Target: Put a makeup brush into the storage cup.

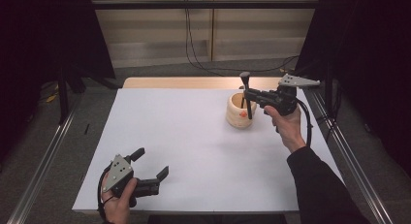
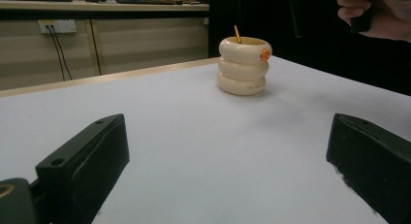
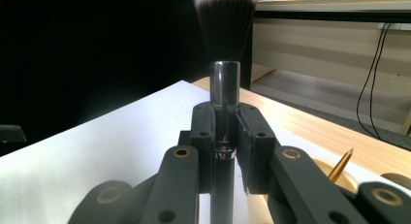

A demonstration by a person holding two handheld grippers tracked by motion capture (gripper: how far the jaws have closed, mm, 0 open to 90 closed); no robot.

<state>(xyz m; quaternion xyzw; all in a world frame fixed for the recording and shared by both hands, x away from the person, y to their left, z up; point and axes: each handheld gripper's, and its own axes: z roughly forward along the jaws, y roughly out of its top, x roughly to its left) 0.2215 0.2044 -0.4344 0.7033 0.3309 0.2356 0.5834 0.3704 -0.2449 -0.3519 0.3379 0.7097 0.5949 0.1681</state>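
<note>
A black makeup brush (image 1: 246, 90) with a dark, pale-tipped head (image 3: 226, 25) stands upright, bristles up, in my right gripper (image 1: 248, 94), which is shut on its glossy handle (image 3: 225, 88). The handle's lower end hangs just over the mouth of a cream ribbed holder (image 1: 241, 110) at the table's far right. A thin orange-gold stick (image 2: 237, 34) leans inside the holder (image 2: 244, 66). My left gripper (image 1: 150, 163) rests open near the table's front left corner, with nothing between its jaws (image 2: 225, 132).
The white table top (image 1: 194, 136) has a wooden strip (image 1: 194, 82) along its far edge. Metal rails (image 1: 46, 151) run along both sides of the table. Black curtains hang left and right, and cables trail on the floor behind.
</note>
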